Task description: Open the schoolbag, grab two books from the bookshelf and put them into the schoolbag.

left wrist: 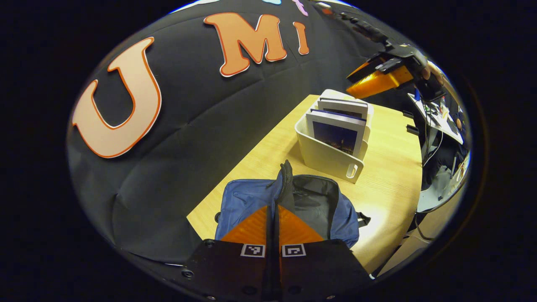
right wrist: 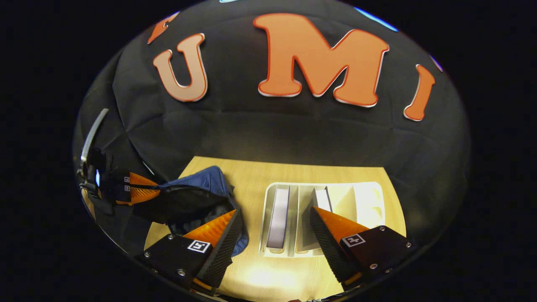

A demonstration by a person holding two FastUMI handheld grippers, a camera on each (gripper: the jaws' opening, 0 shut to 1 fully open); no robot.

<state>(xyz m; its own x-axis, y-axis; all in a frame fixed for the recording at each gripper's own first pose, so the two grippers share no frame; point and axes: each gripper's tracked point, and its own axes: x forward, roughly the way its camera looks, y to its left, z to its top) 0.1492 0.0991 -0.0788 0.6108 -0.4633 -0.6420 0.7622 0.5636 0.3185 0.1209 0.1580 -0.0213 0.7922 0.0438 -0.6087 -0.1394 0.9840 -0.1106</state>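
Pinching schoolbag [left wrist: 293,201] rim, left gripper [left wrist: 272,209] fingers clamped together on zipper edge (bag open, on table [left wrist: 390,176]). Right gripper [right wrist: 275,228] fingers spread wide, empty, above bookshelf [right wrist: 365,201] beside schoolbag; two books [right wrist: 279,218] upright inside.

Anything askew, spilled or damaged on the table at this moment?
Nothing stands out. The schoolbag sits open, held by the left gripper; both books stand upright in the white rack, under the open right gripper.

two books [right wrist: 278,216] in one bookshelf [right wrist: 369,201], one schoolbag [left wrist: 247,201], one table [left wrist: 390,180], two tools.
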